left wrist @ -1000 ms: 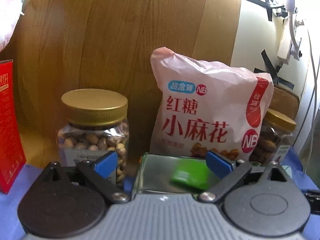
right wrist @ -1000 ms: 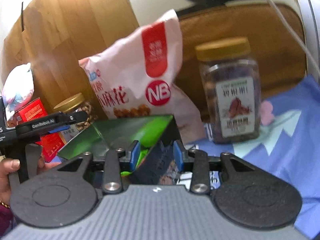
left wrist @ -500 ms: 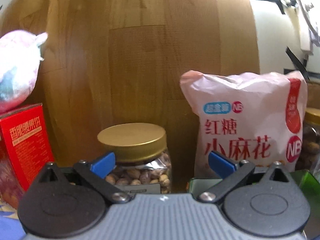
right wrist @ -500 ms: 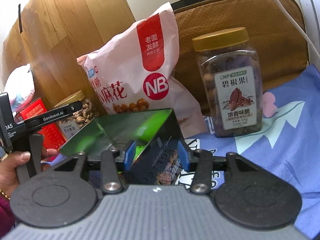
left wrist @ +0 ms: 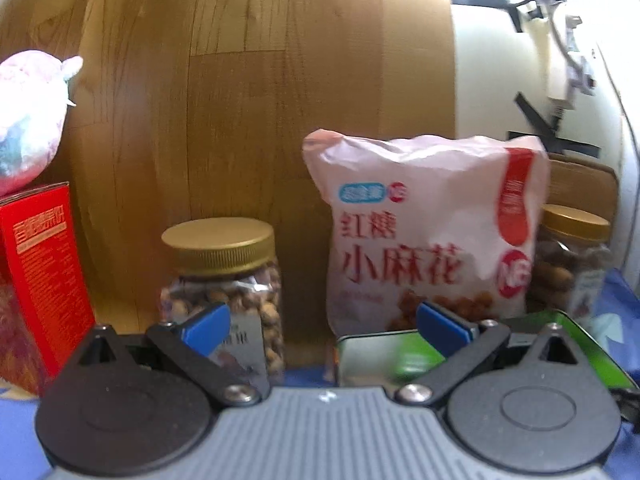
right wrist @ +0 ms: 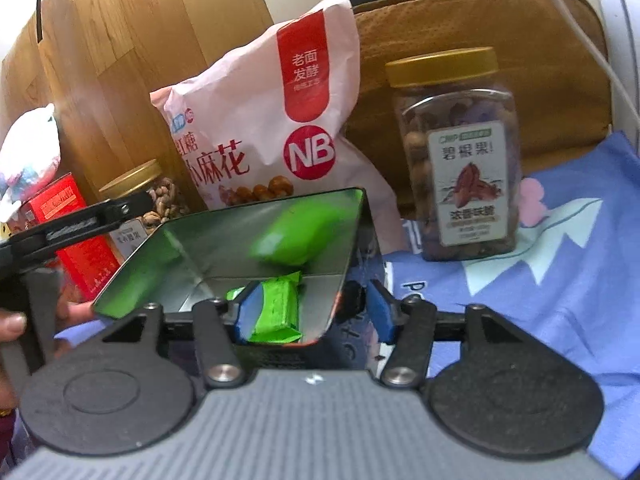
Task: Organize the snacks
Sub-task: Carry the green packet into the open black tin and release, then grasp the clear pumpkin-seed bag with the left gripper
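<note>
An open metal tin with shiny inner walls stands on the blue cloth; a green snack packet lies inside. My right gripper straddles the tin's near right corner wall, jaws partly apart, one finger inside by the packet and one outside. My left gripper is open and empty, in front of a gold-lidded nut jar; the tin shows low right in the left wrist view. A pink snack bag leans on the wooden panel, also in the right wrist view.
A pecan jar stands right of the bag on the blue cloth. A red box with a pale pouch on top stands at the left. A brown cushion and cables lie behind.
My left gripper has drawn back and swung left, off the tin, now facing the nut jar. My right gripper's fingers have spread wider around the tin's wall.
</note>
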{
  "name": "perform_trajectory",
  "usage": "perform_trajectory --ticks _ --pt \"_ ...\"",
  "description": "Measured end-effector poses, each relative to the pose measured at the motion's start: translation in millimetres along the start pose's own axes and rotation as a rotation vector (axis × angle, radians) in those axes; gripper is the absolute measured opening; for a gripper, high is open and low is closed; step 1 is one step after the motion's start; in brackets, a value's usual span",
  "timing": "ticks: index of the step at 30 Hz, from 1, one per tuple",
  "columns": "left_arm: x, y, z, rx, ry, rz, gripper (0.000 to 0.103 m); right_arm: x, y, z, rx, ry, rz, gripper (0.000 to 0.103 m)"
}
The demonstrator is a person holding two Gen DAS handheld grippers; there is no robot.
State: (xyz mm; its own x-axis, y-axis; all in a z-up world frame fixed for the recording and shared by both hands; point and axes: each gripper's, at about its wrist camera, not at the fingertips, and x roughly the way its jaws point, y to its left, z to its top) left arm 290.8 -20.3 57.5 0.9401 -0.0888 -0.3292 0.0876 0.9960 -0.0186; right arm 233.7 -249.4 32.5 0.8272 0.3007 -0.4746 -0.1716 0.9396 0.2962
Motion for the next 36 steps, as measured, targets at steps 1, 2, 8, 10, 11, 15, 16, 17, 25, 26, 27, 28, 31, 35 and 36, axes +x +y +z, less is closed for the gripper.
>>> perform_trajectory --ticks 1,2,8,10,11,15,16,17,25,26,27,28,31,35,36 --pt "-6.8 -0.5 -1.8 0.003 0.0 -0.004 0.103 -3.4 1.0 -1.4 -0.001 0.001 0.002 0.06" --pt "-13.3 -1.3 -3.8 0.008 0.003 -0.01 0.103 -7.1 1.9 -3.3 -0.001 0.003 0.005 0.06" --pt "-31.8 0.3 -4.5 0.012 0.061 -0.028 0.103 -21.3 10.3 -11.6 -0.006 0.002 0.011 0.06" --pt "-39.8 6.3 -3.1 -0.022 0.077 -0.042 0.103 -30.4 4.5 -8.5 0.036 -0.023 0.027 0.059" --pt "-49.6 9.8 -3.1 -0.019 0.072 -0.054 0.103 -40.2 2.5 -6.5 0.049 -0.051 0.021 0.059" --pt "-99.0 34.6 -12.0 -0.026 0.081 -0.098 0.103 -85.2 -3.0 -12.1 0.08 -0.108 0.07 0.059" --pt "-109.7 44.1 -15.5 -0.049 0.096 -0.121 0.103 -93.6 -1.3 -17.3 0.083 -0.103 0.092 0.059" --pt "-120.1 55.6 -19.7 -0.077 0.125 -0.152 0.103 -101.6 3.6 -24.2 0.08 -0.098 0.119 0.059" --pt "-190.3 88.8 -65.3 -0.201 0.278 -0.396 0.098 -128.3 91.6 -101.1 -0.155 0.081 0.349 0.059" --pt "-198.4 85.9 -72.0 -0.208 0.287 -0.43 0.097 -128.1 99.4 -110.2 -0.168 0.102 0.359 0.059" --pt "-203.0 82.8 -77.4 -0.21 0.299 -0.463 0.097 -127.5 106.0 -118.5 -0.188 0.118 0.36 0.059" --pt "-205.5 78.6 -83.3 -0.21 0.317 -0.496 0.097 -126.4 112.1 -124.7 -0.212 0.132 0.349 0.059" --pt "-201.6 65.5 -97.2 -0.206 0.379 -0.537 0.09 -118.2 124.6 -133.8 -0.28 0.177 0.29 0.065" --pt "-181.4 50.1 -113.7 -0.227 0.475 -0.554 0.077 -112.4 129.6 -142.6 -0.34 0.194 0.24 0.069" --pt "-175.8 46.9 -117.0 -0.235 0.502 -0.554 0.068 -113.4 132.3 -143.9 -0.352 0.187 0.232 0.07"
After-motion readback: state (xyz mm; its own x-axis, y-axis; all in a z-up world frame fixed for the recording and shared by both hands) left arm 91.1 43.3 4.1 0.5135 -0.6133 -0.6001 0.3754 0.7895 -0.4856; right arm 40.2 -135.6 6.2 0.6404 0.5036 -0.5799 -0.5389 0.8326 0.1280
